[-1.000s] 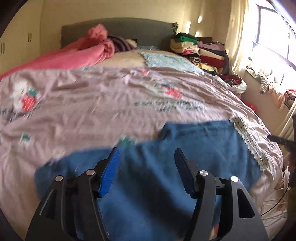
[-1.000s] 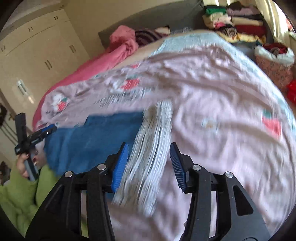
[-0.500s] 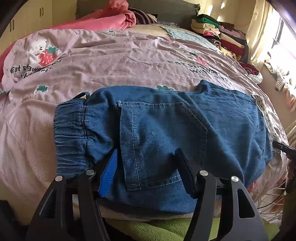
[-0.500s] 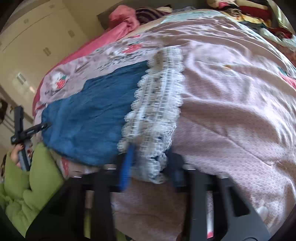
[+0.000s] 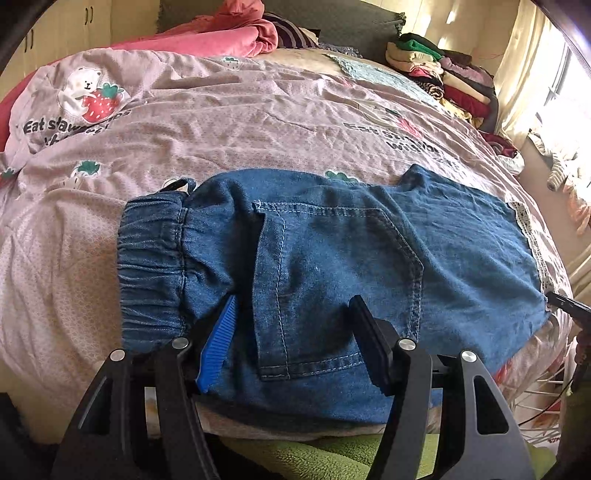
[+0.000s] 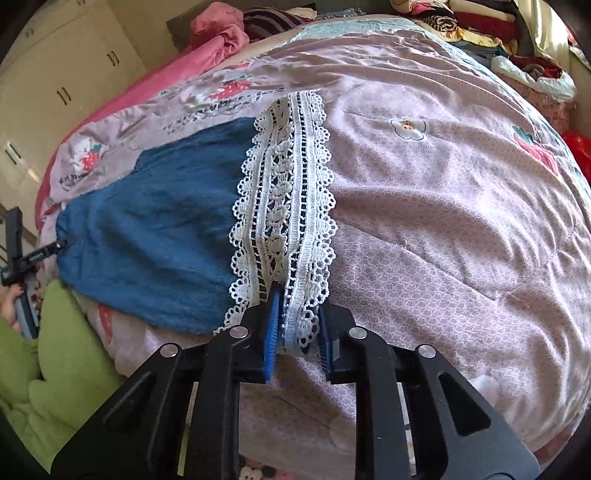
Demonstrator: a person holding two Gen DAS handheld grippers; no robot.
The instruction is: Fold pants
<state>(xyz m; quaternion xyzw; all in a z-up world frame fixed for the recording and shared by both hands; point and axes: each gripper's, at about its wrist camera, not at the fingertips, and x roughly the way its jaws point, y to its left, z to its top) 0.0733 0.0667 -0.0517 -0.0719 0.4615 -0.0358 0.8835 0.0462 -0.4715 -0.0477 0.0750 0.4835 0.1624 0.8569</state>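
Observation:
Blue denim pants lie flat across the near edge of the bed, elastic waistband at the left and back pocket facing up. My left gripper is open, its fingers set down on the denim on either side of the pocket, close to the waist. The white lace hem shows in the right wrist view. My right gripper has the near end of that lace bunched between its blue pads, and its jaws are opening a little. The left gripper shows at the far left there.
A pink printed duvet covers the bed. A pink blanket lies at the head, and folded clothes are stacked at the far right. A green sleeve is near the bed's front edge. Cream wardrobes stand at the left.
Both grippers came down to the pants. The left settled over the pocket near the waistband and then held still. The right dropped onto the lace hem and its jaws narrowed around it.

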